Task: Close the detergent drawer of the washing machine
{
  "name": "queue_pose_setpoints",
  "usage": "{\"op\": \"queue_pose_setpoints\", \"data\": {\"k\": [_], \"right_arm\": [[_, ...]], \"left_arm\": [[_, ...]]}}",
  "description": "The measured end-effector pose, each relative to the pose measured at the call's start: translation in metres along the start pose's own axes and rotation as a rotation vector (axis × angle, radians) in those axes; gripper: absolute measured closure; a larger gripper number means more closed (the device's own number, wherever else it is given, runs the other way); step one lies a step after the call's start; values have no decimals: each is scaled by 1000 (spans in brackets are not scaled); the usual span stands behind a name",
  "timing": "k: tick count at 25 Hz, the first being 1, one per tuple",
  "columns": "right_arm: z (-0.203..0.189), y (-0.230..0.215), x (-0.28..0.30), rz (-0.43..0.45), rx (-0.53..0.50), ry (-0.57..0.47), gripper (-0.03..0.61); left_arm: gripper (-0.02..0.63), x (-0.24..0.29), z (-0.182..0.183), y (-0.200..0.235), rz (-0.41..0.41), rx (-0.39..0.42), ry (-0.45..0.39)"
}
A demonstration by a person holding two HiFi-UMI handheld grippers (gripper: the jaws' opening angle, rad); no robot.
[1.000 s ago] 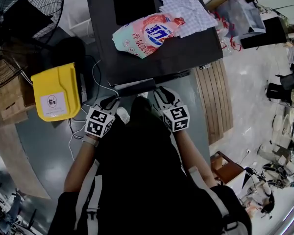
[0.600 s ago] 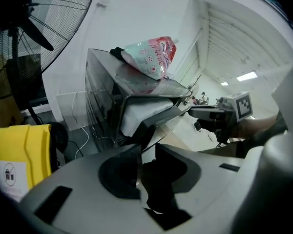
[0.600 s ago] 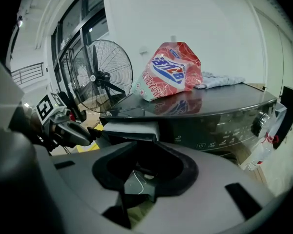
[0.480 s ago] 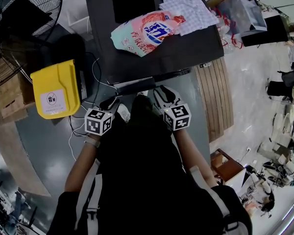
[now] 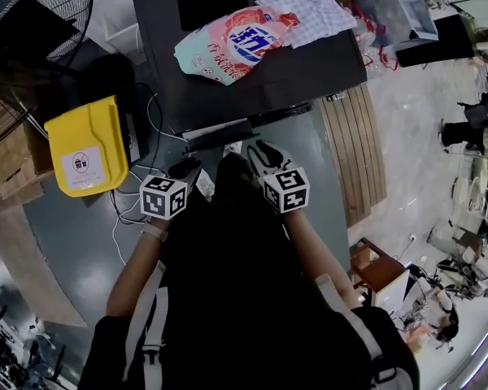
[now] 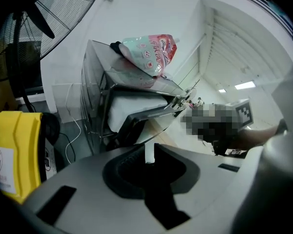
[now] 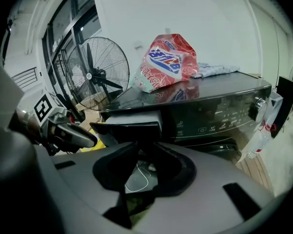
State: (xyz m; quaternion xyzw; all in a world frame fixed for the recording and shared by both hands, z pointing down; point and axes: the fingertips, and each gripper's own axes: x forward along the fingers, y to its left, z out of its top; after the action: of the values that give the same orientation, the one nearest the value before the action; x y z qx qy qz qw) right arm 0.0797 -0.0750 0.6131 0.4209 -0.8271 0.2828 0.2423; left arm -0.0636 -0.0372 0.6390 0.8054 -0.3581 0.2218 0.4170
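The dark washing machine (image 5: 260,88) stands ahead of me, and its detergent drawer (image 5: 220,131) sticks out of the front at the left. A pink detergent bag (image 5: 232,43) lies on its top. My left gripper (image 5: 182,169) hangs just below and left of the drawer front (image 6: 136,118). Its jaws are closing to a narrow gap with nothing between them. My right gripper (image 5: 260,153) sits close under the drawer's right end (image 7: 129,126). Its jaws are wider, also closing, and only floor and a cable show in the gap.
A checked cloth (image 5: 297,2) and a black item lie on the machine's top. A yellow bin (image 5: 85,146) and a large fan (image 5: 32,23) stand to the left. White cables (image 5: 138,205) trail on the floor, and a wooden platform (image 5: 354,161) lies on the right.
My left gripper has rolled and dipped slightly near the drawer. The right gripper has hardly moved. The drawer still stands out.
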Motion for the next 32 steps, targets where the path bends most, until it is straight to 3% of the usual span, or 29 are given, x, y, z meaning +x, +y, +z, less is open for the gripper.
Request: {"op": "queue_pose_setpoints", "data": {"k": [6,17,25,32], "right_arm": [[7,19,7,75,18,0,538],[9,29,18,112,19,60,561],[10,33,24,136,-7,62,563],[36,28,38,145,27,40,563]], "left_arm": [[601,9,15,-16,-46,-1,-19],[603,19,25,-25,-134,-167,-66],[603,23,25,-21,-137,-179,-73],[603,21,53,-2,-92,-206,-119]]}}
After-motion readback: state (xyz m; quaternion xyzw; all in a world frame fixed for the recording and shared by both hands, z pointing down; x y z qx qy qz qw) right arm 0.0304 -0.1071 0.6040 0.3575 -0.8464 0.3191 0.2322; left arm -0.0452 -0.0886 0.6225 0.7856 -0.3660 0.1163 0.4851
